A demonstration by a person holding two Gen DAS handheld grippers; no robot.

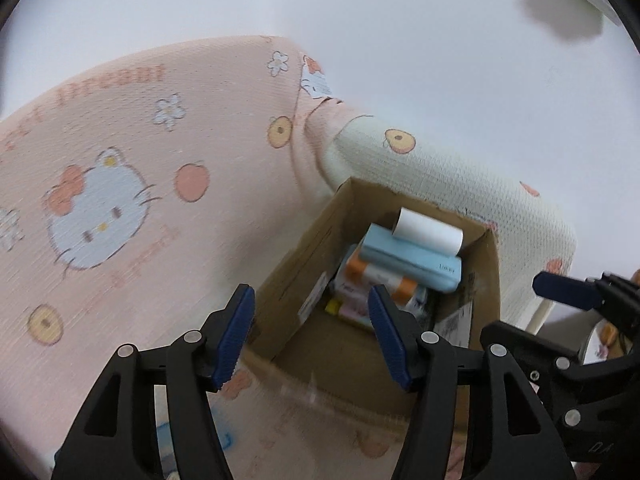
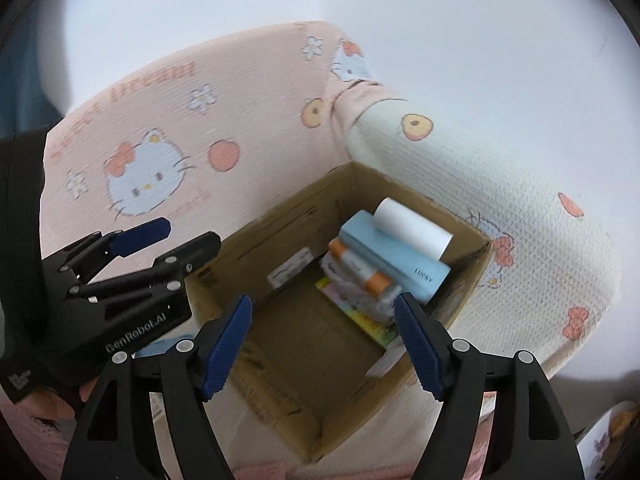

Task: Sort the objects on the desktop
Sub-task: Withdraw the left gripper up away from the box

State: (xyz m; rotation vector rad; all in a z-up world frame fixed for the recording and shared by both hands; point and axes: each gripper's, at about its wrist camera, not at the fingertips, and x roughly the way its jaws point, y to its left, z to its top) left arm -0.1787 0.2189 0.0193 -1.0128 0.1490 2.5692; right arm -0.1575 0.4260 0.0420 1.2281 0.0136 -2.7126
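An open cardboard box (image 1: 288,280) (image 2: 256,240) stands on a pink Hello Kitty cloth. In its far corner lie a white paper roll (image 1: 430,228) (image 2: 414,226), a light blue box (image 1: 408,258) (image 2: 396,258), an orange-and-white tube (image 1: 380,274) (image 2: 358,266) and several flat packets. My left gripper (image 1: 312,336) is open and empty over the box's near left rim. My right gripper (image 2: 324,346) is open and empty above the box's near side. The left gripper also shows in the right wrist view (image 2: 176,236), and the right gripper's fingertip in the left wrist view (image 1: 566,290).
The pink cloth (image 1: 120,160) (image 2: 160,120) covers the surface, with a cream cushion (image 1: 440,172) (image 2: 500,200) behind the box. A white wall lies beyond. A tape roll (image 1: 600,340) sits at the right edge.
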